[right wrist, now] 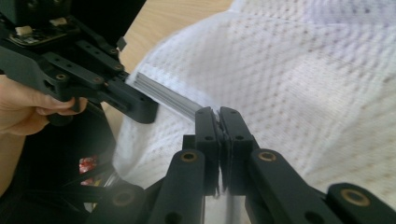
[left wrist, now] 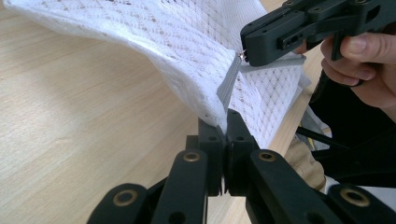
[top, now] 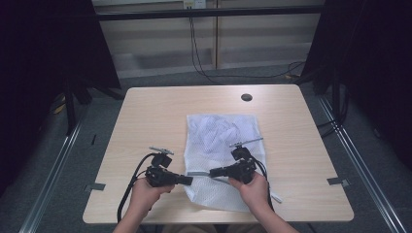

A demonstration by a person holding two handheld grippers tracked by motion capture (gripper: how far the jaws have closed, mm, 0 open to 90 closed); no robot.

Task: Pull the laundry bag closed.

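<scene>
Gripping the grey zipper strip (left wrist: 229, 84) at the near end of a white mesh laundry bag (top: 221, 145) on the surface (top: 145, 116), left tool (top: 187, 180) clamps the bag edge; right tool (top: 214, 172) pinches what looks like the zipper pull. Keep strip taut, draw steadily along it.

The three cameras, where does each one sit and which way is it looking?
High view: above the person's side, looking forward and down on the table; both forearms and hands enter from below.
Left gripper view: rides the left gripper, looking along its jaws at the mesh bag.
Right gripper view: rides the right gripper, facing the bag's grey zipper.
Both gripper views share the zipper and the opposite hand.
</scene>
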